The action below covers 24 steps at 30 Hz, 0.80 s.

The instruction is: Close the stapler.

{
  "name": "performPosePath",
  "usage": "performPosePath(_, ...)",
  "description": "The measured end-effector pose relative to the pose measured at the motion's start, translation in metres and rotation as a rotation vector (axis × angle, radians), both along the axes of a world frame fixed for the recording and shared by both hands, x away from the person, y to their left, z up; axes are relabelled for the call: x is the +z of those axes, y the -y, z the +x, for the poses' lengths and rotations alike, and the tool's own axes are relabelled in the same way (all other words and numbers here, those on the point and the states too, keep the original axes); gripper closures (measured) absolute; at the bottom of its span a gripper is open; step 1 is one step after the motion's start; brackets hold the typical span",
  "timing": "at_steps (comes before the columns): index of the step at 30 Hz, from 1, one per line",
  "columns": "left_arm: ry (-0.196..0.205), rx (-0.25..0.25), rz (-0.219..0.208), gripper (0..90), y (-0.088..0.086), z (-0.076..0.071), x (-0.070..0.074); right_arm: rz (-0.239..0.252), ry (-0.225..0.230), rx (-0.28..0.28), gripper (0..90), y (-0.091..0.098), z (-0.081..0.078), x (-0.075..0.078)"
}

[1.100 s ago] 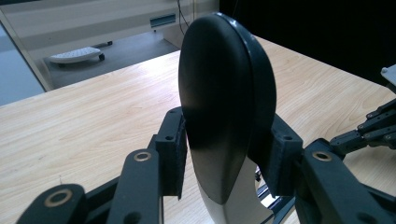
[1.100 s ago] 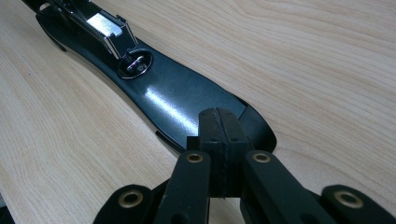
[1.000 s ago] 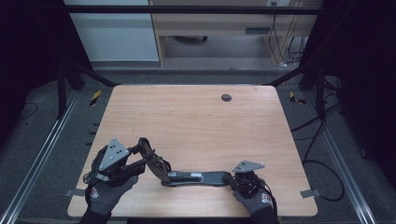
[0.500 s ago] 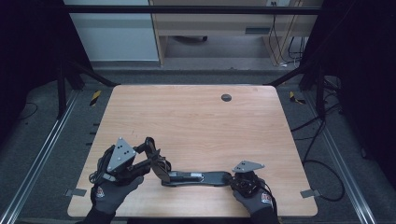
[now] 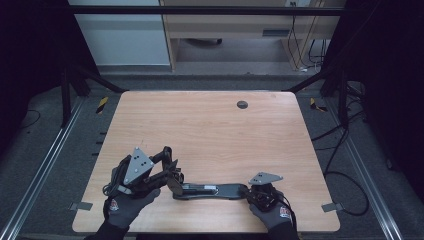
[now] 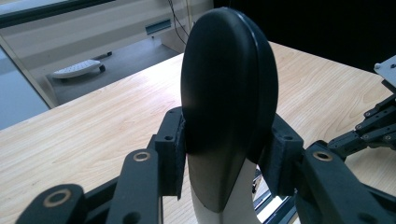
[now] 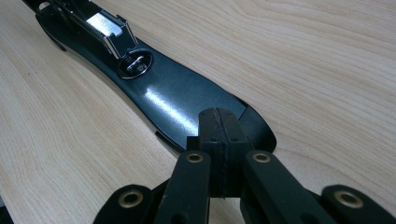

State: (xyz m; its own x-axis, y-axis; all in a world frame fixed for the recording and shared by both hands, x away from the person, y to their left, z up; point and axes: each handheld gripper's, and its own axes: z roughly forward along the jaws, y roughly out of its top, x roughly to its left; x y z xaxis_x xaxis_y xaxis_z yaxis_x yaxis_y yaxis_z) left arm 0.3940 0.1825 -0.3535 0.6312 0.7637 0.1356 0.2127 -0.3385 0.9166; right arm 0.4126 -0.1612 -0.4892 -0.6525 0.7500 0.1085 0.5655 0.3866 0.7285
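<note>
- Stapler [image 5: 210, 190] lay opened flat at table's [image 5: 210, 130] six o'clock edge.
- My left gripper [image 6: 224, 163] clamped its black top arm.
- My right gripper [image 7: 223, 154] stayed clenched, pressing its base.

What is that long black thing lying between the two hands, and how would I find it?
Look at the near edge of the wooden table. Between the left gripper and right gripper lies an opened-out black stapler, the one long flat thing there, with a shiny metal strip.

There is one black stapler [image 5: 210, 190], opened out flat. There are two grippers, one table [image 5: 210, 125] and two gloved hands.
</note>
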Motion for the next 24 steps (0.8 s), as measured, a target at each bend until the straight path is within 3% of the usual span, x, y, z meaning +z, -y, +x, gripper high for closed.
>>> performPosePath(4, -0.010, -0.003, 0.001, 56.3, 0.004, -0.001, 0.000, -0.001, 0.000, -0.001, 90.0, 0.000, 0.000, 0.000)
performPosePath(6, 0.007, -0.005, 0.011, 56.3, 0.005, 0.000, 0.000, 0.000, 0.000, -0.001, 90.0, 0.000, 0.000, 0.000)
performPosePath(9, -0.004, -0.007, 0.014, 56.2, 0.008, -0.001, 0.000, 0.000, 0.000, -0.001, 90.0, 0.000, 0.000, 0.000)
performPosePath(24, 0.016, -0.019, 0.049, 55.9, 0.024, -0.001, -0.001, -0.003, 0.002, 0.000, 90.0, 0.000, 0.000, 0.000)
